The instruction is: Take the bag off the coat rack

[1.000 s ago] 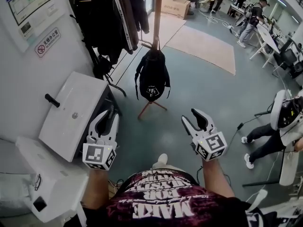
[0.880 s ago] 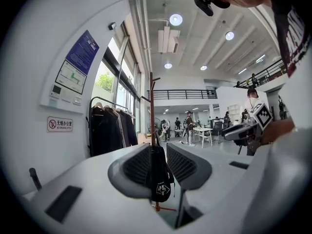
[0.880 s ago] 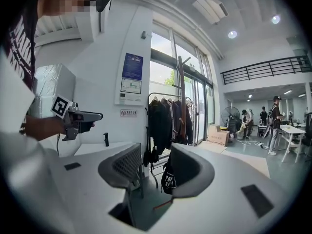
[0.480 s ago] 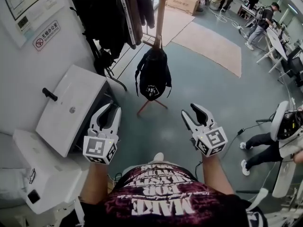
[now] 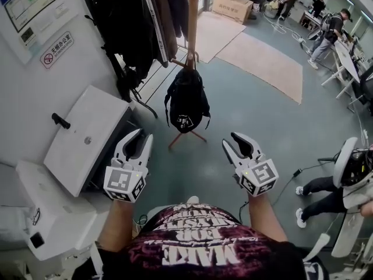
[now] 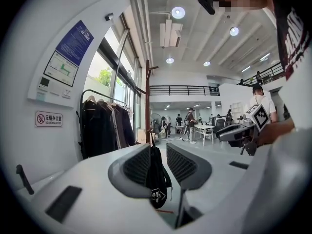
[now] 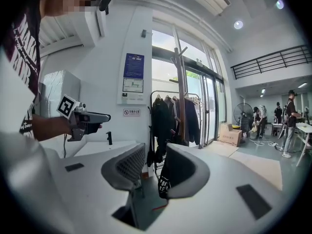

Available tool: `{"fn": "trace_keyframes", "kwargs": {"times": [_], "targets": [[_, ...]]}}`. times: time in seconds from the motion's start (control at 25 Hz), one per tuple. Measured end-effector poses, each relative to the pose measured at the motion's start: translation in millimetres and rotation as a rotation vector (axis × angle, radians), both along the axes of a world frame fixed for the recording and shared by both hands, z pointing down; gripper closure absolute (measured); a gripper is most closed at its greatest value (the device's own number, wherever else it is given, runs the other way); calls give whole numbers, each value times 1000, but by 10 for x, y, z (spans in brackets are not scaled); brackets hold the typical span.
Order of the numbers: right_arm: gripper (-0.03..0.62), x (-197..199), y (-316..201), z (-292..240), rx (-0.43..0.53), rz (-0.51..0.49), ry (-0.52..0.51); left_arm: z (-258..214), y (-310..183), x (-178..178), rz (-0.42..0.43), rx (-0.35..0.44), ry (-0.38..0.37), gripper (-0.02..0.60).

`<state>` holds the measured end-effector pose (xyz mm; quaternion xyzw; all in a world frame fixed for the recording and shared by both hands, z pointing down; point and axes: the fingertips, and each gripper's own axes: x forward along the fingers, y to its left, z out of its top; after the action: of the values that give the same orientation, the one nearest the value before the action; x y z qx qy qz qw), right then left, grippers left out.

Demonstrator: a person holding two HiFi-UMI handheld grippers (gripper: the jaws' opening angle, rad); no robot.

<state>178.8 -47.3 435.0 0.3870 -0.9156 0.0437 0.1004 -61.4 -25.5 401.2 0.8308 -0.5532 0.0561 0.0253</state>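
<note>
Nothing is done yet — the bag (image 5: 186, 101) hangs on the coat rack (image 5: 193, 16), upper centre. The left gripper (image 5: 144, 135) gapes empty; the right gripper (image 5: 229, 139) has just been closing partly, with nothing between its jaws.

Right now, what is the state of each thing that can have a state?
bag, hanging on the coat rack, not yet taken.
left gripper, jaws apart, empty.
right gripper, jaws apart, just been closing, nothing between them.
jackets, hanging up.

Bright, even light from tall windows (image 7: 163, 67) and round ceiling lamps (image 6: 178, 12); shadows soft, focus sharp, strong fisheye bending with dark corners.
</note>
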Motion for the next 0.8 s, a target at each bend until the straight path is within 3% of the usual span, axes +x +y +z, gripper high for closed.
{"fn": "trace_keyframes", "kwargs": {"times": [0.32, 0.8], "targets": [[459, 214, -203, 89, -19, -10, -14, 87, -119, 252, -3, -25, -21, 477], [471, 164, -291, 289, -77, 19, -49, 238, -387, 141, 12, -79, -43, 477]]}}
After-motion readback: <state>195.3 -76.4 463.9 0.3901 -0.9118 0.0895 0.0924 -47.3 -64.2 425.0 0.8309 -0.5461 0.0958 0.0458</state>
